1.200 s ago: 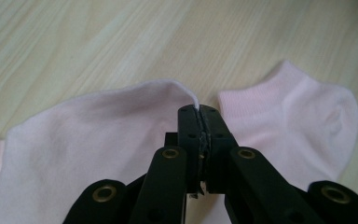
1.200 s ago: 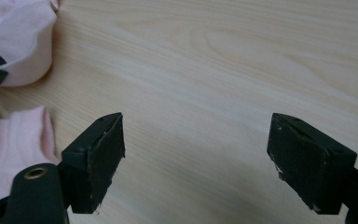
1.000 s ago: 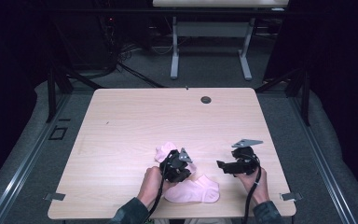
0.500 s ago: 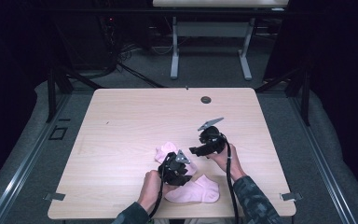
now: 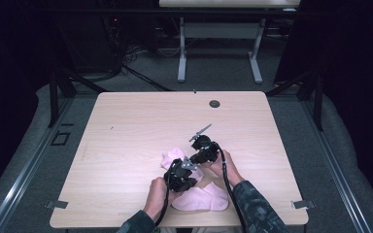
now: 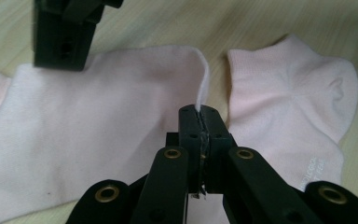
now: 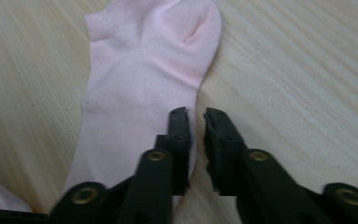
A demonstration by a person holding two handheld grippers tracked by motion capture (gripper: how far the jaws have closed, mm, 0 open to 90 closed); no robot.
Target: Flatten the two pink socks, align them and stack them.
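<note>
In the high view, two pale pink knitted ankle socks lie low in the middle of the frame on the light wooden table. One sock lies flat by the lower table edge; the other sock is bunched just above and left of it. The left gripper and the right gripper sit close together over them.

In the left gripper view, the jaws at lower centre are pressed together, pinching a raised fold of the flat sock's edge. The second sock lies to the right, with small lettering near its cuff.

In the right gripper view, the jaws have just been closing and stand nearly together over a sock's edge; whether they grip it I cannot tell.
</note>
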